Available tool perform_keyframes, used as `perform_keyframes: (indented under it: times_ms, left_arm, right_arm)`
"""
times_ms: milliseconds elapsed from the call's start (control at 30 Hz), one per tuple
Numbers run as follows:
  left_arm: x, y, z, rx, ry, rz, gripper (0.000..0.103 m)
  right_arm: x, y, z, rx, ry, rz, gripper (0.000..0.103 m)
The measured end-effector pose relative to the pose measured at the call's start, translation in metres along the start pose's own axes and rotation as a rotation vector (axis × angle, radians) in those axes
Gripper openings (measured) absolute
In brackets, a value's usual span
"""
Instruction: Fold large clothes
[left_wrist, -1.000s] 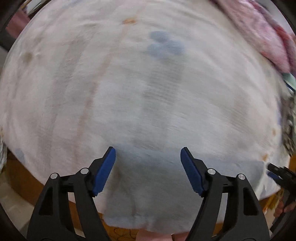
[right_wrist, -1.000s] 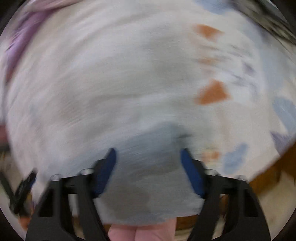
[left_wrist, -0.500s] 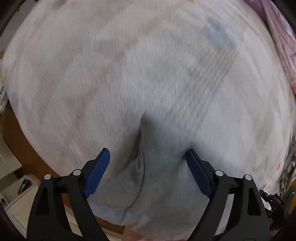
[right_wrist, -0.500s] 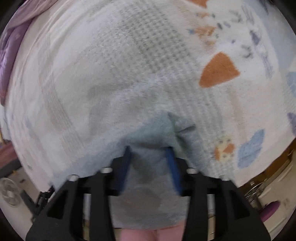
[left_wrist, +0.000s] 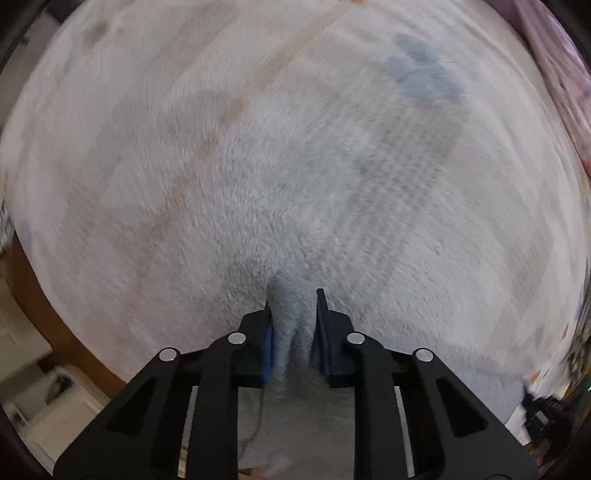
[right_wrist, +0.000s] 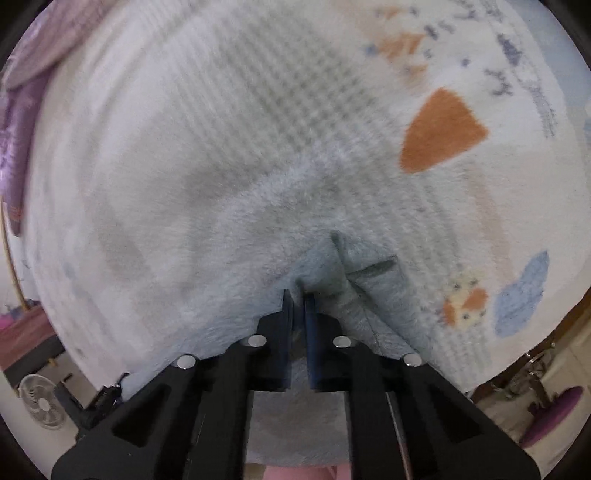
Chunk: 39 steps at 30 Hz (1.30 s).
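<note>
Grab step here: left claw (left_wrist: 293, 321) closing on a bunched fleece blanket (left_wrist: 258, 166) ridge at 6 o'clock, right claw (right_wrist: 299, 314) pinched tight on its edge, next lift both evenly.

– What's on show?
– A fluffy white blanket (right_wrist: 229, 155), spread wide, orange and blue patches (the print is blurry).
– And its near edge?
– Bunched into a pale blue fold.

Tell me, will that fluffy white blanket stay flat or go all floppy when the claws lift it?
Probably floppy: the blanket already bunches into soft folds where the left claw, closing, and the right claw pinch it. It looks thick and fuzzy, so likely not slippery, though perhaps a bit heavy.
</note>
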<state>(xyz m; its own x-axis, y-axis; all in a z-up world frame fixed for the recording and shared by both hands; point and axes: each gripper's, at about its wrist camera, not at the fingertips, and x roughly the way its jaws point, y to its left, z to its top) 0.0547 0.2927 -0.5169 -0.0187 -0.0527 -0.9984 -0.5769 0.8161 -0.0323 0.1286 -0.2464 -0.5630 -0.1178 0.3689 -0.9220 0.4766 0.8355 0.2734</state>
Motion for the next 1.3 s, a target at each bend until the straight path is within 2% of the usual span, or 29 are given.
perform_keyframes:
  times_ms: [67, 233, 367, 433, 467, 500, 600, 733, 800, 867, 900, 933, 967, 1000, 1033, 1067, 1133, 1167, 1200, 1233, 1267, 1300]
  left_arm:
    - [-0.010, -0.010, -0.002, 0.030, -0.011, 0.010, 0.018]
    - [-0.032, -0.017, 0.007, 0.063, -0.051, -0.022, 0.016]
    - [-0.054, -0.033, 0.022, 0.104, -0.094, -0.050, 0.016]
    - [-0.065, -0.048, 0.035, 0.136, -0.130, -0.061, 0.016]
    - [-0.072, -0.042, 0.038, 0.147, -0.143, -0.065, 0.016]
    - [-0.081, -0.059, 0.052, 0.153, -0.162, -0.075, 0.016]
    - [-0.095, -0.083, 0.088, 0.186, -0.208, -0.101, 0.016]
    - [-0.103, -0.132, 0.143, 0.253, -0.258, -0.119, 0.016]
    - [-0.096, -0.160, 0.173, 0.284, -0.275, -0.106, 0.017]
    - [-0.084, -0.183, 0.195, 0.319, -0.259, -0.072, 0.021]
    - [-0.077, -0.193, 0.207, 0.328, -0.259, -0.025, 0.021]
    - [-0.074, -0.199, 0.215, 0.328, -0.270, -0.003, 0.025]
    - [-0.074, -0.202, 0.220, 0.328, -0.288, 0.010, 0.028]
    - [-0.075, -0.203, 0.221, 0.329, -0.307, 0.029, 0.028]
    - [-0.076, -0.203, 0.221, 0.336, -0.332, 0.069, 0.028]
    - [-0.076, -0.201, 0.218, 0.343, -0.336, 0.062, 0.028]
    - [-0.075, -0.199, 0.210, 0.345, -0.327, -0.001, 0.028]
    - [-0.073, -0.201, 0.204, 0.362, -0.324, -0.023, 0.027]
    - [-0.071, -0.207, 0.196, 0.399, -0.333, -0.028, 0.026]
    - [-0.069, -0.214, 0.187, 0.431, -0.353, -0.029, 0.020]
    - [-0.069, -0.220, 0.180, 0.451, -0.367, -0.046, 0.013]
    - [-0.067, -0.229, 0.171, 0.470, -0.381, -0.098, 0.011]
  right_arm:
    - [-0.012, -0.002, -0.002, -0.005, -0.018, 0.009, 0.004]
    - [-0.043, 0.016, -0.002, -0.032, -0.077, 0.020, 0.003]
    - [-0.069, 0.014, -0.001, -0.034, -0.123, 0.031, 0.003]
    - [-0.084, 0.024, 0.006, -0.024, -0.147, 0.047, 0.003]
    - [-0.086, 0.035, 0.007, -0.026, -0.165, 0.058, 0.003]
    - [-0.091, 0.041, 0.011, -0.027, -0.185, 0.068, 0.003]
    - [-0.110, 0.065, 0.035, -0.045, -0.231, 0.091, 0.003]
    - [-0.128, 0.109, 0.087, -0.068, -0.300, 0.112, 0.003]
    - [-0.128, 0.130, 0.116, -0.056, -0.320, 0.111, 0.003]
    - [-0.127, 0.143, 0.145, -0.019, -0.348, 0.089, 0.005]
    - [-0.131, 0.149, 0.157, 0.000, -0.395, 0.043, 0.012]
    - [-0.130, 0.154, 0.165, -0.001, -0.399, 0.007, 0.023]
    - [-0.127, 0.157, 0.172, -0.005, -0.382, -0.012, 0.055]
    - [-0.125, 0.158, 0.176, -0.013, -0.367, -0.012, 0.065]
    - [-0.124, 0.158, 0.175, -0.042, -0.388, -0.008, 0.065]
    - [-0.125, 0.159, 0.171, -0.091, -0.415, -0.033, 0.065]
    - [-0.119, 0.165, 0.158, -0.195, -0.447, -0.093, 0.065]
    - [-0.114, 0.168, 0.150, -0.243, -0.469, -0.096, 0.061]
    - [-0.110, 0.173, 0.139, -0.291, -0.498, -0.070, 0.047]
    - [-0.107, 0.177, 0.131, -0.325, -0.517, -0.047, 0.038]
    - [-0.099, 0.187, 0.118, -0.372, -0.545, -0.028, 0.019]
    - [-0.094, 0.194, 0.112, -0.397, -0.554, -0.021, 0.006]
